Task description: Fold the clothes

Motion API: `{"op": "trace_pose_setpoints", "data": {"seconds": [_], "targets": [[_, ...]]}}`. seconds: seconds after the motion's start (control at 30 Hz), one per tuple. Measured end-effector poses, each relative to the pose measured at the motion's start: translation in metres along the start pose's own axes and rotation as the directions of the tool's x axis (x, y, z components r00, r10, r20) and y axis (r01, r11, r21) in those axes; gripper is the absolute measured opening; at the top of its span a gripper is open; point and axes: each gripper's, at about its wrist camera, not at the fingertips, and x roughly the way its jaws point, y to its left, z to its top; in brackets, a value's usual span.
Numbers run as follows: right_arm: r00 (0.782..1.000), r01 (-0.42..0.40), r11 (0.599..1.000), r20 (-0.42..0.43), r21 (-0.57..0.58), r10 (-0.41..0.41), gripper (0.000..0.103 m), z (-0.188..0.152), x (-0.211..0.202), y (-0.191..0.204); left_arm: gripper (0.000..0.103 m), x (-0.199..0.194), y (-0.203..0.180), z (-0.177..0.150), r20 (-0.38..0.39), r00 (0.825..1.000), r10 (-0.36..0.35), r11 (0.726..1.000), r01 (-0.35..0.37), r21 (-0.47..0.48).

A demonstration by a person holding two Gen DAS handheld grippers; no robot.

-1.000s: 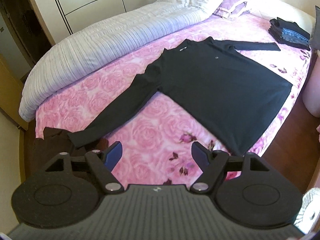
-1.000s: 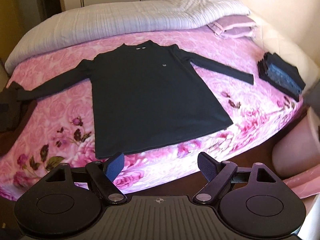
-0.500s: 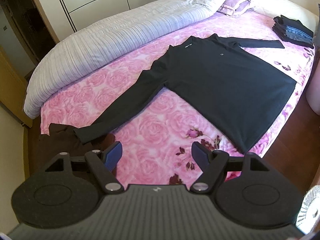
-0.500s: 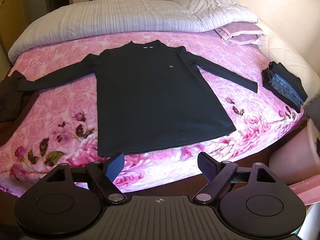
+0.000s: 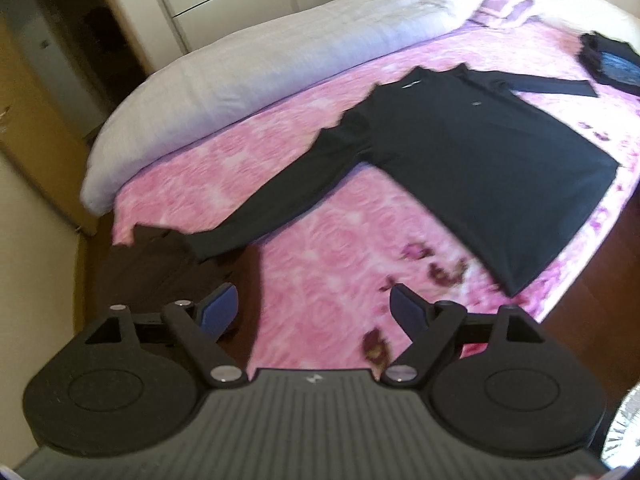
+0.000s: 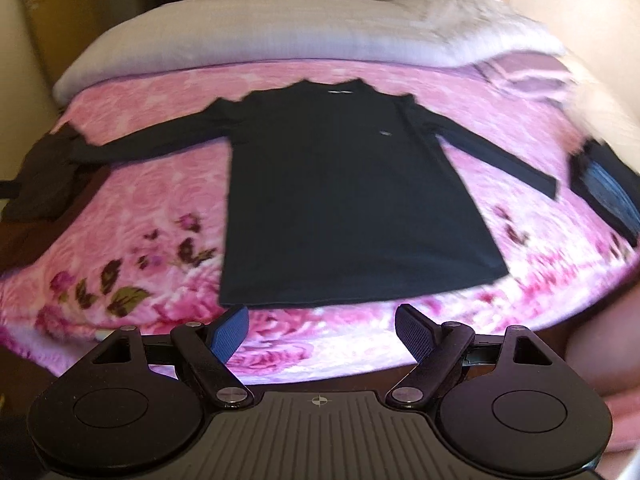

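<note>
Shirt [image 6: 344, 200]: a black long-sleeved top lies flat and face up on the bed, sleeves spread to either side, collar toward the far edge, hem nearest the right hand-held gripper.
Bed [image 6: 160, 208]: covered by a pink rose-print blanket; a pale striped duvet [image 6: 248, 28] is rolled along the side beyond the shirt.
Left hand-held gripper [image 5: 314, 306]: released and empty, jaws opening wider, blue pads [image 5: 218, 308] apart above the blanket's near corner; the shirt lies ahead and to its right, not touched.
Right hand-held gripper [image 6: 322, 326]: released and empty, jaws wide, poised over the bed's near edge; the shirt's hem is just ahead of its fingertips, apart from them.
Left sleeve [image 5: 272, 204]: stretches toward the left hand-held gripper, its cuff ending at a brown garment [image 5: 160, 252] at the bed's corner.
Right sleeve [image 6: 496, 160]: points ahead and right of the right hand-held gripper, its cuff near a dark folded stack [image 6: 604, 188].
Pillow [image 6: 528, 72]: lilac, far right, beside the duvet.
Focus: both views are slightly blurred.
</note>
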Motion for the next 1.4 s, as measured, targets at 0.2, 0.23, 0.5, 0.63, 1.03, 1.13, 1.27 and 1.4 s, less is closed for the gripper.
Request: {"op": "trace_pose_setpoints", "data": {"seconds": [0.2,0.23,0.5,0.63,1.03,1.13,1.27,1.4], "targets": [[0.992,-0.116,0.972,0.022,-0.203,0.123,0.083,0.027,0.029,0.049,0.085,0.012,0.042,-0.022,-0.057,0.993,0.105,0.994,-0.103,0.034],[0.989,-0.132,0.964,0.028,-0.232,0.142,0.083,0.034,0.034,0.059,0.085,0.021,0.051,-0.022,-0.06,0.992,0.115,0.992,-0.112,0.053],[0.964,-0.21,0.851,0.044,-0.481,0.262,0.083,0.099,0.081,0.166,0.085,0.118,0.118,-0.01,-0.072,0.99,0.122,0.968,-0.102,0.229],[0.955,-0.237,0.8,0.02,-0.551,0.297,0.082,0.13,0.12,0.22,0.085,0.162,0.145,0.002,-0.053,0.996,0.071,0.96,-0.054,0.275],[0.916,-0.27,0.544,-0.037,-0.795,0.401,0.043,0.187,0.278,0.379,0.085,0.216,0.23,0.001,-0.034,0.996,0.079,0.997,-0.079,-0.019],[0.904,-0.289,0.509,-0.056,-0.811,0.424,0.041,0.195,0.313,0.409,0.085,0.22,0.244,-0.012,-0.062,0.993,0.101,0.985,-0.109,-0.131],[0.893,-0.292,0.443,-0.076,-0.848,0.444,0.041,0.195,0.347,0.445,0.085,0.225,0.254,-0.03,-0.109,0.988,0.108,0.966,-0.13,-0.222],[0.904,-0.254,0.4,-0.068,-0.881,0.423,0.041,0.191,0.368,0.466,0.085,0.228,0.256,-0.045,-0.152,0.983,0.105,0.958,-0.141,-0.249]]}}
